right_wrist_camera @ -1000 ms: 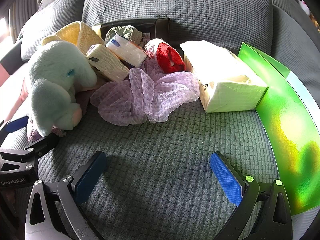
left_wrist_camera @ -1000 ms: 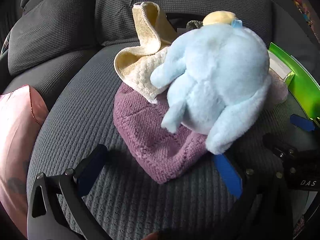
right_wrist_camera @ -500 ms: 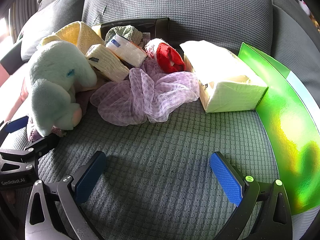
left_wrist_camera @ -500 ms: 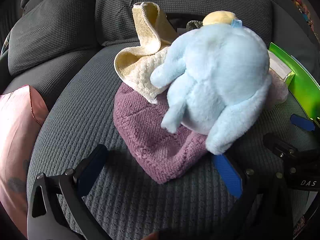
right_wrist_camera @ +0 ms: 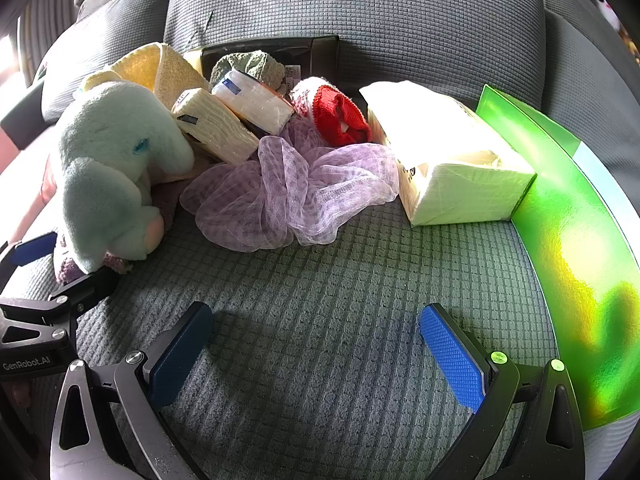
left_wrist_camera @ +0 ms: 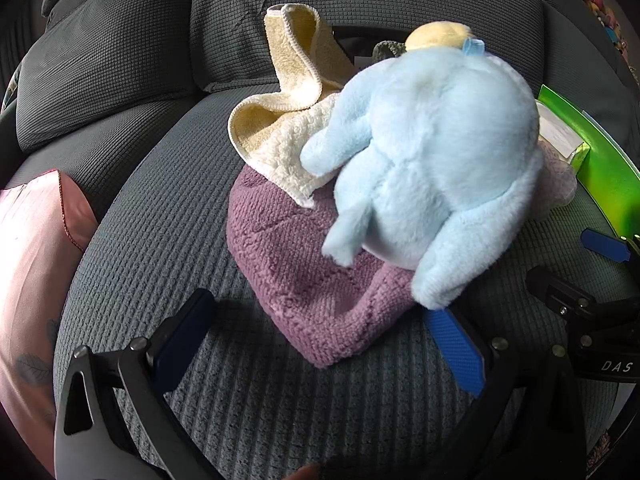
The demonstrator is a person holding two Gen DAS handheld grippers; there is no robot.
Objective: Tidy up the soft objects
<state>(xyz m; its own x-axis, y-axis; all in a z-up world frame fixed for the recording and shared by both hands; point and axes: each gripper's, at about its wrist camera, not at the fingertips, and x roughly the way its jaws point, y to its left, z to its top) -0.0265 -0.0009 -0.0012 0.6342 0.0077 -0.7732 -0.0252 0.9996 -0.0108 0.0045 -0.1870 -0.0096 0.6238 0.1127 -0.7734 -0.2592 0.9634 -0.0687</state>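
A light blue plush toy [left_wrist_camera: 432, 168] lies on a purple knit cloth [left_wrist_camera: 304, 276] and a yellow towel [left_wrist_camera: 288, 108] on the grey sofa seat. My left gripper [left_wrist_camera: 320, 340] is open and empty just in front of the purple cloth. In the right wrist view the plush [right_wrist_camera: 116, 168] lies at the left, beside a lilac mesh puff [right_wrist_camera: 288, 192], folded cloth packs [right_wrist_camera: 216, 128], a red-and-white knit item [right_wrist_camera: 336, 116] and a white tissue pack [right_wrist_camera: 452, 156]. My right gripper [right_wrist_camera: 316, 352] is open and empty over bare seat, short of the pile.
A green glossy board [right_wrist_camera: 572, 264] stands along the seat's right side. A pink cushion [left_wrist_camera: 28, 264] lies at the left. A dark box [right_wrist_camera: 272, 56] stands against the grey back cushions [right_wrist_camera: 352, 4]. The left gripper's body shows in the right wrist view [right_wrist_camera: 44, 320].
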